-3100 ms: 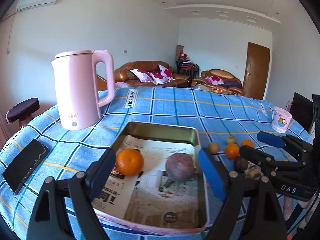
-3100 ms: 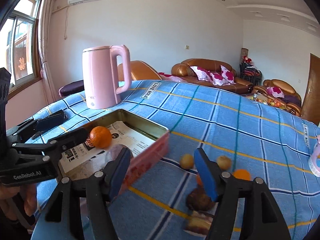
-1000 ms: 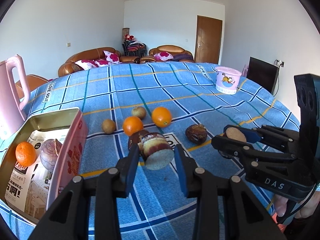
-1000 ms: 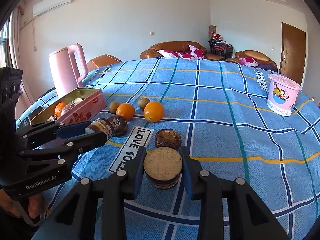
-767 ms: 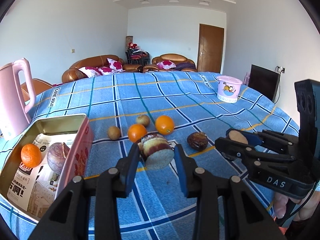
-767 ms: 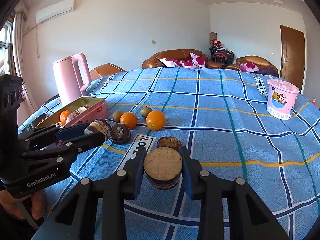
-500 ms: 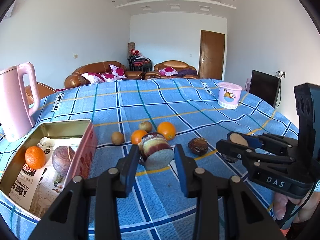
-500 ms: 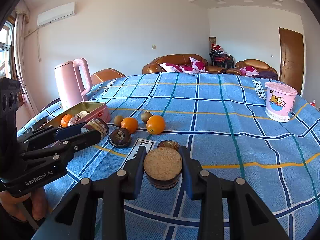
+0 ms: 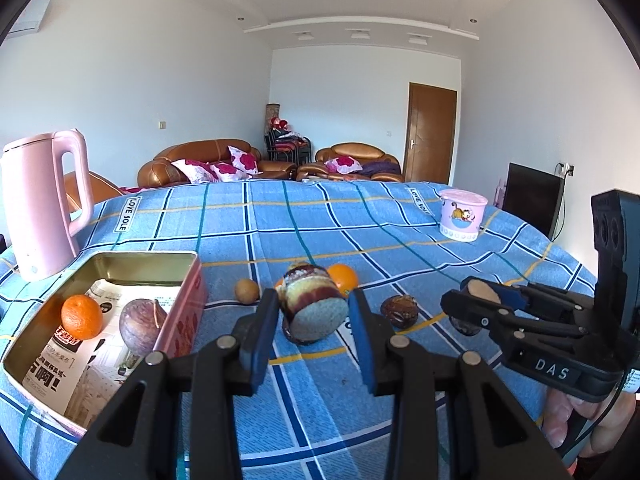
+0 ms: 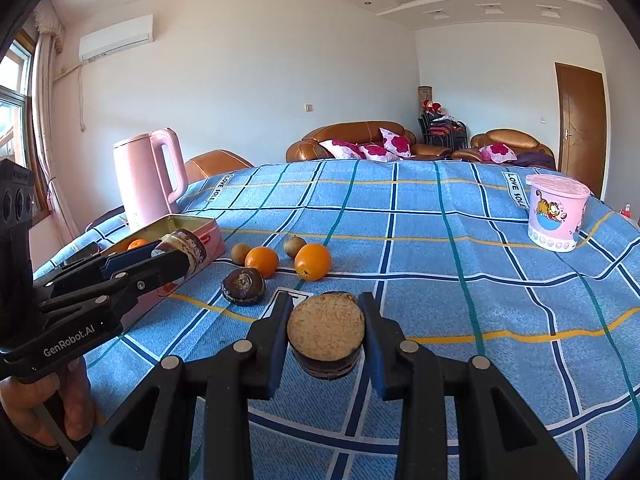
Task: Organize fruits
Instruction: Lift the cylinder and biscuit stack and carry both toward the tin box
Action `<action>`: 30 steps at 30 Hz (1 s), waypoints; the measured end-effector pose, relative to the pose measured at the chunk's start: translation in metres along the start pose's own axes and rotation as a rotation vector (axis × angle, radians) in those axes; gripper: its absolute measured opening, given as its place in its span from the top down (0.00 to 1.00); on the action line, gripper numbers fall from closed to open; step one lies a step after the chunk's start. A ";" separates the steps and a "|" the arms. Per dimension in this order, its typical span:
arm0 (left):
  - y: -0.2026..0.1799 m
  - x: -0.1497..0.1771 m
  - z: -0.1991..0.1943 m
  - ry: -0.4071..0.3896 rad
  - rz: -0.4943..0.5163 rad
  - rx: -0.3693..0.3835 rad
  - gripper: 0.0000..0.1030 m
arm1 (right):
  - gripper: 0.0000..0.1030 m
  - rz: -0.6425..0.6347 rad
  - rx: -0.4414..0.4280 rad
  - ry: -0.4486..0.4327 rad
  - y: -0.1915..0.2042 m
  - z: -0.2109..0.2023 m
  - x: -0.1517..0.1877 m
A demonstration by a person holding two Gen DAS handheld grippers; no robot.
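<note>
The tin (image 9: 182, 300) is the landmark: open pink box w/ printed paper lining, sitting on the blue plaid tablecloth (image 9: 360, 216). Inside it: a tangerine (image 9: 81, 317) and a dull purple fruit (image 9: 141, 325), side by side, apart from each other.

Left gripper (image 9: 313, 322) is clamped on a half fruit (image 9: 310, 304) — dark purple rind, tan cut face toward the camera — held just right of the tin's near-right corner, raised off the cloth. In the right wrist view the same gripper (image 10: 176, 250) w/ its piece (image 10: 186, 246) overlaps the tin's wall (image 10: 212, 240).

Right gripper (image 10: 325, 338) grips another cut half (image 10: 326, 334), tan flat face up/toward the lens, dark rind below; it's well right of the tin, above the cloth. From the left view this gripper (image 9: 478, 294) shows the tan piece (image 9: 480, 291) between its jaws.

Loose on the cloth right of the tin: a dark wrinkled fruit (image 10: 243, 286), two oranges (image 10: 262, 261) (image 10: 313, 262), two small brown fruits (image 10: 240, 253) (image 10: 294, 247) behind them.

Behind the tin: pink kettle (image 9: 38, 204). Far right of it: pink cartoon cup (image 9: 462, 216). Brown sofas (image 9: 192, 164) past the table.
</note>
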State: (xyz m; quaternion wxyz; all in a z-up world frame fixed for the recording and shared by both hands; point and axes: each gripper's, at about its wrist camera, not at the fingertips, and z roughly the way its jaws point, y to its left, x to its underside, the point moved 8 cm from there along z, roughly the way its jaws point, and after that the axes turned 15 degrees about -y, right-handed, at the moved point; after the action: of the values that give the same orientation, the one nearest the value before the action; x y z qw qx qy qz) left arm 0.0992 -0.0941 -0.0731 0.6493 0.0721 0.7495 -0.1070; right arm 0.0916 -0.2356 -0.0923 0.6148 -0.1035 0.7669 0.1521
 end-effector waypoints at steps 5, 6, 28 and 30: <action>0.001 -0.003 -0.003 -0.021 -0.010 -0.001 0.64 | 0.66 -0.003 -0.003 -0.025 0.001 -0.003 -0.002; 0.001 -0.003 -0.004 -0.023 -0.010 -0.001 0.64 | 0.66 -0.004 -0.003 -0.029 0.000 -0.003 -0.003; 0.000 -0.011 -0.013 -0.097 0.019 -0.028 0.64 | 0.66 -0.037 -0.014 -0.123 0.003 -0.015 -0.009; 0.000 -0.011 -0.013 -0.099 0.021 -0.030 0.64 | 0.66 -0.042 -0.015 -0.132 0.004 -0.016 -0.009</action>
State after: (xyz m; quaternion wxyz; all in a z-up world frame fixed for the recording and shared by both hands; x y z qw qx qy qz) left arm 0.0882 -0.0906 -0.0600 0.6877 0.0647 0.7172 -0.0926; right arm 0.0772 -0.2378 -0.0796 0.6663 -0.1141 0.7211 0.1515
